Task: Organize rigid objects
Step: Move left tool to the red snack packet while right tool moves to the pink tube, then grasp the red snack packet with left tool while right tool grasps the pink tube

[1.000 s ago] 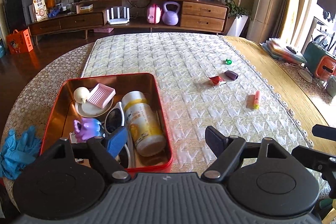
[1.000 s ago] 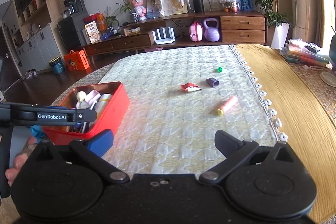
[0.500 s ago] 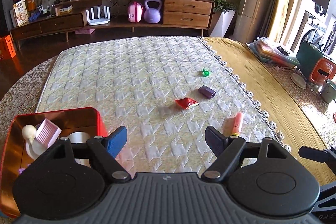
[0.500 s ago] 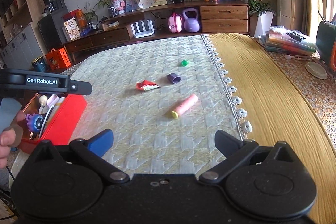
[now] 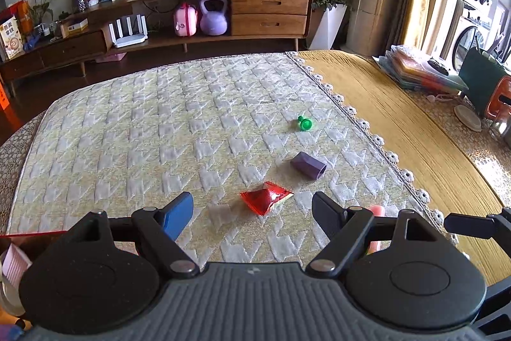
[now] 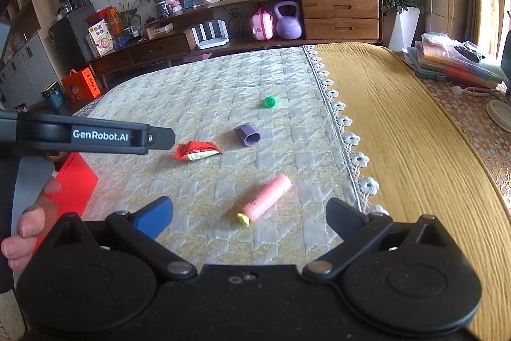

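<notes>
Red tin (image 6: 75,178) at tabletop's (image 5: 159,130) left edge, pink tray (image 5: 14,264) inside. Red wrapper (image 5: 265,198), pink tube (image 6: 266,197), purple cap (image 5: 308,165), green piece (image 5: 305,124) loose on quilted cloth. Left gripper (image 5: 252,206), right gripper (image 6: 249,210): jaws wide, empty.

The pink cylindrical marker (image 5: 375,211) was mostly hidden behind the left gripper's (image 5: 252,211) four-o'clock finger; the red metal tin (image 5: 28,234) was cropped.

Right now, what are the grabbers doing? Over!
Left gripper open, empty, above red packet. Right gripper open, empty, pink tube just ahead. Nothing blocking either.
</notes>
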A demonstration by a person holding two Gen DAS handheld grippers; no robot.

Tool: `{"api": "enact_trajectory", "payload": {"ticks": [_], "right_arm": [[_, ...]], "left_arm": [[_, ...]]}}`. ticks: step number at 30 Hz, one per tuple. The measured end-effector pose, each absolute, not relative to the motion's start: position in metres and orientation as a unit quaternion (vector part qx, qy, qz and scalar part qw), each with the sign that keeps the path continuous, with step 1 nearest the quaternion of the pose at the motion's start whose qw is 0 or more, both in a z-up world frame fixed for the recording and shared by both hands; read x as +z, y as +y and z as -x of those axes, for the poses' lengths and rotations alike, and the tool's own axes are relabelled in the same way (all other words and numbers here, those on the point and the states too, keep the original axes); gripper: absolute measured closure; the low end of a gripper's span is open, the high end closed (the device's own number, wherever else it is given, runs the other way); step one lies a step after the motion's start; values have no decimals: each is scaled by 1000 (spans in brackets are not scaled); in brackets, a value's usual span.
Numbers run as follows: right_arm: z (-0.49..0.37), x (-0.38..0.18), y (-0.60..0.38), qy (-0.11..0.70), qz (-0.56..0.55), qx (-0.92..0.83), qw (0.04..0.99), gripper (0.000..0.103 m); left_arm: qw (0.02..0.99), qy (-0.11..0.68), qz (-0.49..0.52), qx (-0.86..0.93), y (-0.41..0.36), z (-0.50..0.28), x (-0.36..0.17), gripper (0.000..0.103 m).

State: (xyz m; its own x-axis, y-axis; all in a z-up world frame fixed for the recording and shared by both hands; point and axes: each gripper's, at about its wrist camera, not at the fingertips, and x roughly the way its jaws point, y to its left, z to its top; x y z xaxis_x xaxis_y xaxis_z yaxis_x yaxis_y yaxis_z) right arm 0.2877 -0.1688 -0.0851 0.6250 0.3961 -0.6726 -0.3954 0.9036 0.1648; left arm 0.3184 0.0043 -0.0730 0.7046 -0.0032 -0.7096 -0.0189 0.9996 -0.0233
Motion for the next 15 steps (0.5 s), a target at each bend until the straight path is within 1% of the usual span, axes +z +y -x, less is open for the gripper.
{"api": "enact_trajectory", "payload": {"ticks": [5,7,11,12,13,15], "right_arm": [[-304,-99,-160,374,24,213,902,5],[-310,-104,-160,378,26,212,901,9],[-317,-112,-157,382,33,209,900,10],[-318,-114,-156,383,33,208,900,13],[-320,-115,-154,384,33,206,900,20],[-321,-118,-153,387,33,203,899,23]], "left_arm": [[918,397,-26,1,-4,-338,-96,22],[917,398,-32,-4,-6,-343,-102,22],[916,399,-39,-11,-8,-353,-112,22],[916,400,-41,-10,-8,-355,-114,22],[915,401,-40,-10,-8,-357,-116,22],[915,401,-38,-13,-8,-361,-120,22]]}}
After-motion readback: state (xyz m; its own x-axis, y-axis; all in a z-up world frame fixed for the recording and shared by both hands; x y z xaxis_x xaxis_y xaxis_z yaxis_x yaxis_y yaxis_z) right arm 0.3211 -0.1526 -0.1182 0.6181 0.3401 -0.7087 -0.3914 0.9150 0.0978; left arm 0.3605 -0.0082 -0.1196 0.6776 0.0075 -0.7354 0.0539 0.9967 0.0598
